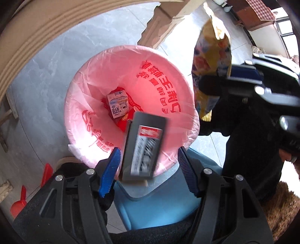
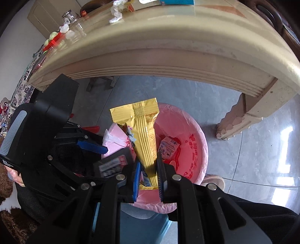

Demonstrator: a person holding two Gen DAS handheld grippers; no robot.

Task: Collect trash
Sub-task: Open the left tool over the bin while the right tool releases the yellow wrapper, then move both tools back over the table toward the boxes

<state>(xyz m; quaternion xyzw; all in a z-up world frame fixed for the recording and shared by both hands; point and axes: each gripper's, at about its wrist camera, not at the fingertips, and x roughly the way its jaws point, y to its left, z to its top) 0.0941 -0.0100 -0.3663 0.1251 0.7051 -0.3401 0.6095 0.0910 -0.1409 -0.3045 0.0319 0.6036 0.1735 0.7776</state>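
Note:
A bin with a pink liner (image 1: 90,78) stands on the grey floor below both grippers. A small milk carton (image 1: 118,104) and a red wrapper (image 1: 126,121) lie at its bottom. My left gripper (image 1: 148,153) hangs over the near rim with its jaws apart. A blurred grey pack (image 1: 142,148) sits loose between them, against the left pad and clear of the right one. My right gripper (image 2: 149,178) is shut on the lower end of a yellow snack wrapper (image 2: 146,135), upright over the bin (image 2: 199,150). The carton (image 2: 168,147) and pack (image 2: 112,165) show here too.
A beige table edge (image 2: 168,56) arches over the bin, with its carved leg (image 2: 241,120) to the right. Crumpled tissue (image 2: 117,11) and a glass jar (image 2: 70,16) sit on top. A blue plastic stool (image 1: 159,202) is below me, with a brown rug (image 1: 281,206) at the right.

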